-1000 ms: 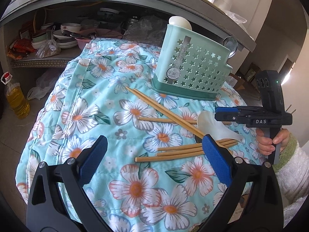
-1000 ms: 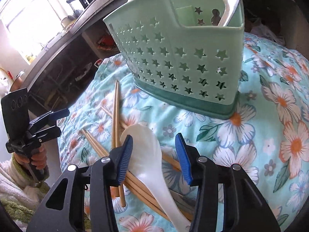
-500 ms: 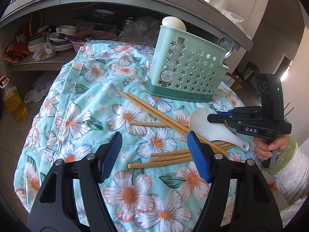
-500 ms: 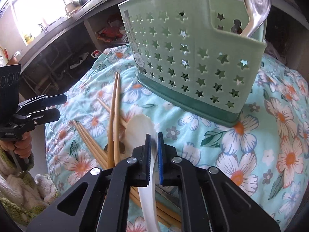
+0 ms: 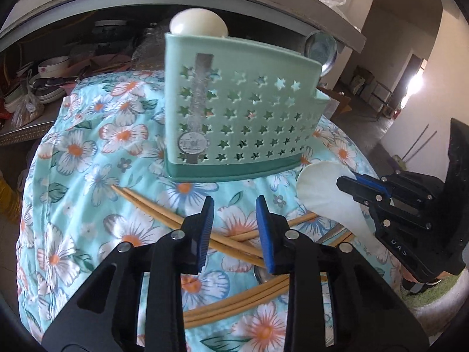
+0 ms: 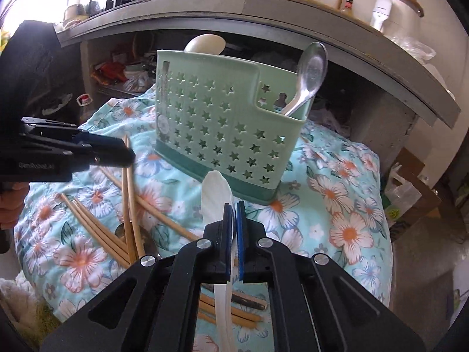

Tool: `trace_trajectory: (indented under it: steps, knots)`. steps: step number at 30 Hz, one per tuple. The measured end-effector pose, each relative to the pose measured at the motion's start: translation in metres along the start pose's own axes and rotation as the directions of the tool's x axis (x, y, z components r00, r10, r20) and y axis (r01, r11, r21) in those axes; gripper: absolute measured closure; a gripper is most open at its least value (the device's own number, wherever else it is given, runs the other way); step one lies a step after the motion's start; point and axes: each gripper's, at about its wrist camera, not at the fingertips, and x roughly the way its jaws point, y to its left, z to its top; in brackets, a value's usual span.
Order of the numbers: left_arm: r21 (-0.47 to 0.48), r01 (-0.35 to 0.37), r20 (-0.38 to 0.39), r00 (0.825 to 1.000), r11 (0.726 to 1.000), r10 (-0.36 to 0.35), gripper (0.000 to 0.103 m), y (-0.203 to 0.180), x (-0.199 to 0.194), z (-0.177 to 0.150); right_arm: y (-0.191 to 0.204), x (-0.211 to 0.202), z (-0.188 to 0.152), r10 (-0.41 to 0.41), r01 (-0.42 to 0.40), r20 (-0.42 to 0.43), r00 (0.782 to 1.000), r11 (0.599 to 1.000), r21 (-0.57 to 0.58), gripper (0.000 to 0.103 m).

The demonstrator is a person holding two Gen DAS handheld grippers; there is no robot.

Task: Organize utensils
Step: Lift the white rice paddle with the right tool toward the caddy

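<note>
Right gripper (image 6: 233,228): clamped on white spoon (image 6: 215,193), handle end hidden.
Left gripper (image 5: 234,223): closing above chopsticks (image 5: 164,211), gripping nothing.
Caddy (image 6: 217,126): behind both; contents mostly hidden.

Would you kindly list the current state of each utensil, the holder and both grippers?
white spoon: clamped by its handle, lifted off the cloth
right gripper: shut on the white spoon
left gripper: jaws closing above the chopsticks, nothing gripped
chopsticks: lying loose and crossed on the floral cloth
green holder: upright on the cloth
metal spoon: standing in the holder, bowl up
</note>
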Motion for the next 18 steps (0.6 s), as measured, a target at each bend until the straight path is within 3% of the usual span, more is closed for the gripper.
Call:
trace_trajectory:
  steps: [4,9,18]
  knots:
    - [0.083,0.009,-0.061,0.998,0.997,-0.004,0.080,-0.015,0.018,-0.003,-0.002,-0.001,-0.006,-0.058,0.058,0.004,0.998,0.995,0.084,0.100]
    - [0.160,-0.026,-0.135,0.990,0.987,0.048,0.080,-0.026,0.029,-0.012,-0.007,0.001,-0.015,-0.049,0.048,0.002,0.999,0.982,0.184,0.100]
    - [0.177,-0.079,-0.161,0.981,0.981,0.108,0.080,-0.022,0.017,-0.024,-0.019,0.001,-0.025,-0.033,0.031,0.004,0.999,0.970,0.241,0.100]
